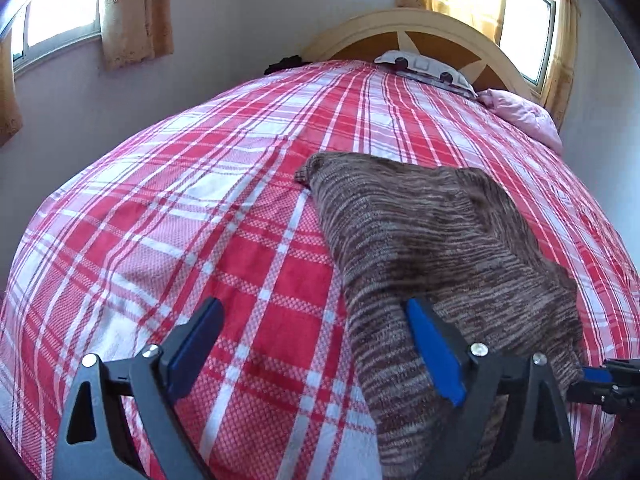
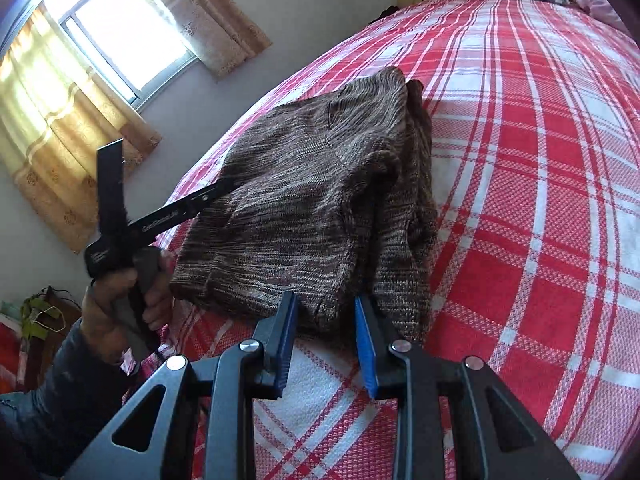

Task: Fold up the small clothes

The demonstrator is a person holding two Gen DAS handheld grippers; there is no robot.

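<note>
1. Surroundings: I see a bed w/ a red-and-white plaid bedspread. At the far end there's a wooden headboard, a grey-white pillow and a pink pillow. Curtains hang by the windows on the wall. Nothing lies betw. either tool and the garment.
2. Left tongs: spread wide. The right blue pad sits over the near part of the brown knit sweater; the left pad is over bare bedspread. Can't tell if the pad actually touches the knit. Nothing gripped.
3. Right tongs: partly open, narrower than the left. The sweater's near hem edge lies right at the tips, betw. the two blue pads; not clamped as far as I can see. In the right wrist view the left tool and the hand holding it sit at the sweater's left edge.
4. Sweater: folded, lying on the bed, right of centre in the left view. Long axis runs from the near edge toward the headboard; a narrower corner points far-left.
</note>
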